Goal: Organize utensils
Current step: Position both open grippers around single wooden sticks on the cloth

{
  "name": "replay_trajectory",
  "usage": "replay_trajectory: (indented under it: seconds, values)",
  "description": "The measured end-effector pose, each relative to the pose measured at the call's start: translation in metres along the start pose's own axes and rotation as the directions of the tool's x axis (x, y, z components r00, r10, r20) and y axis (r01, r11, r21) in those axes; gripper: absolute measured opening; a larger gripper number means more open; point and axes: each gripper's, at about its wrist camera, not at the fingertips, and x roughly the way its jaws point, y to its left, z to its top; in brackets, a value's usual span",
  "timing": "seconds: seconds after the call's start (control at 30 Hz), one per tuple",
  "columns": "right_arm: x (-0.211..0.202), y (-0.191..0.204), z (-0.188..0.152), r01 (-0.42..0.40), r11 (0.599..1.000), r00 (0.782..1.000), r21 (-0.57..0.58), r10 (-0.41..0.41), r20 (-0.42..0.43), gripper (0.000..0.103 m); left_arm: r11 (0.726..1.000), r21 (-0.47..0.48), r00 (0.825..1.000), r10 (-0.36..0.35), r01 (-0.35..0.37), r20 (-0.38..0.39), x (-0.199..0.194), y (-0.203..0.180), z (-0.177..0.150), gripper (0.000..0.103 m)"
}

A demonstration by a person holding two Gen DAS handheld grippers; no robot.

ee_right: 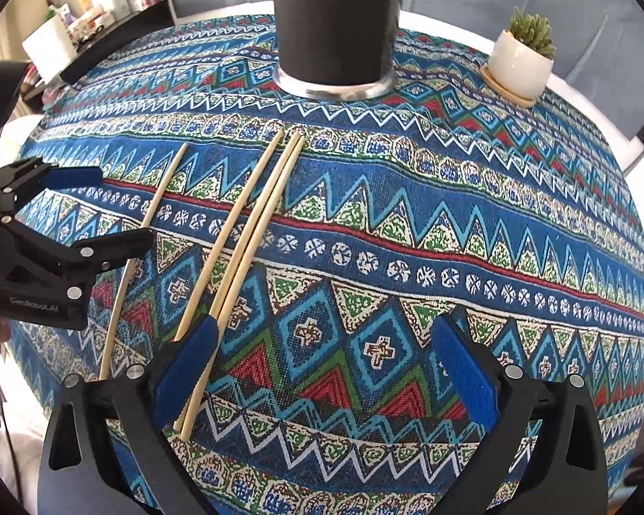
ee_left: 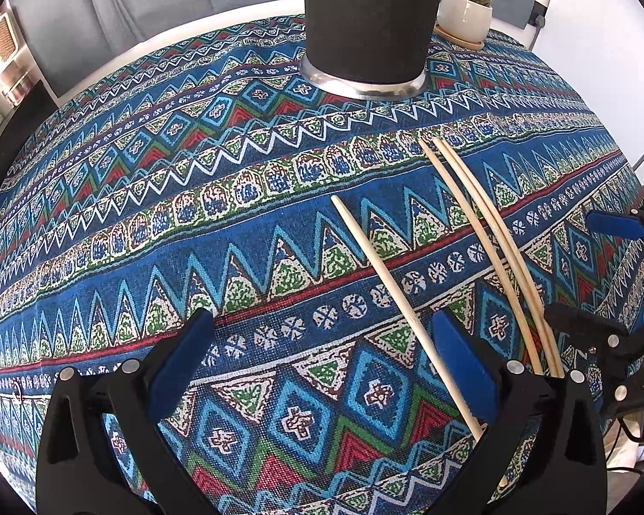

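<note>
The table (ee_right: 515, 197) is covered by a patterned blue, red and green cloth. A tall dark cylindrical holder (ee_right: 335, 21) with a metal base ring stands upright at the far centre of the table. A small potted succulent (ee_right: 521, 60) in a white pot on a saucer stands to the right of the holder, well apart from it.

4 wooden chopsticks lie flat on the cloth in the right wrist view, all angled from near left to far right. 1 single chopstick (ee_right: 150, 214) lies furthest left. A second chopstick (ee_right: 236, 223) lies to its right, apart from it. A pair of chopsticks (ee_right: 262, 223) lies side by side just right of that, touching or nearly touching along their length.

The left gripper (ee_left: 322, 369) hovers low over the cloth with its jaws spread wide and nothing between the pads. 1 chopstick (ee_left: 382, 274) runs under its right finger. 2 more chopsticks (ee_left: 489, 231) lie beyond that finger, between the 2 grippers.

The right gripper (ee_right: 326, 369) also has its jaws spread wide and holds nothing. The near ends of the pair pass just beside its left pad (ee_right: 184, 369); contact cannot be determined.
</note>
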Motion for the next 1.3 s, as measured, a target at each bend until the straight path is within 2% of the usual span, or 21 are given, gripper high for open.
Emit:
replay_trajectory:
  seconds: [0.07, 0.17, 0.27, 0.43, 0.6, 0.9, 1.07, 1.17, 1.23, 1.3]
  values:
    - [0.003, -0.001, 0.001, -0.031, 0.999, 0.999, 0.021, 0.031, -0.012, 0.096, 1.000, 0.006, 1.000, -0.003, 0.003, 0.009, 0.000, 0.001, -0.001, 0.099]
    - [0.004, 0.003, 0.004, -0.036, 0.999, 0.999, 0.015, 0.036, -0.010, 0.095, 1.000, 0.014, 1.000, -0.007, 0.006, 0.022, -0.001, 0.003, -0.003, 0.099]
    - [0.009, 0.005, 0.013, -0.024, 0.999, 0.999, 0.022, 0.025, -0.032, 0.095, 1.000, 0.018, 1.000, -0.009, 0.008, 0.025, -0.003, 0.006, -0.006, 0.099]
    - [0.016, 0.001, 0.025, 0.031, 0.999, 0.993, 0.037, -0.026, -0.119, 0.095, 1.000, 0.025, 0.999, -0.013, 0.012, 0.030, -0.003, 0.014, -0.008, 0.099]
    - [0.022, -0.010, 0.037, 0.039, 0.996, 0.988, 0.077, -0.027, -0.152, 0.096, 1.000, 0.027, 0.998, -0.015, 0.013, 0.055, -0.005, 0.014, -0.011, 0.099]
    - [0.020, -0.028, 0.036, 0.011, 0.991, 0.992, 0.134, 0.006, -0.126, 0.096, 0.999, 0.031, 0.994, -0.020, 0.016, 0.112, -0.007, 0.013, -0.018, 0.099]
    - [0.020, -0.028, 0.039, 0.035, 0.988, 0.992, 0.149, -0.016, -0.128, 0.095, 0.999, 0.029, 0.992, -0.020, 0.016, 0.122, -0.008, 0.015, -0.021, 0.099]
    - [0.018, -0.035, 0.038, 0.086, 0.984, 0.986, 0.153, -0.062, -0.152, 0.096, 1.000, 0.023, 0.991, -0.016, 0.013, 0.130, -0.009, 0.015, -0.022, 0.099]
    - [0.018, -0.045, 0.036, 0.059, 0.984, 0.987, 0.169, -0.032, -0.156, 0.096, 1.000, 0.016, 0.991, -0.012, 0.010, 0.133, -0.011, 0.015, -0.024, 0.099]
    - [0.019, -0.044, 0.037, 0.078, 0.986, 0.982, 0.150, -0.050, -0.179, 0.096, 1.000, 0.010, 0.991, -0.007, 0.006, 0.137, -0.011, 0.015, -0.025, 0.099]
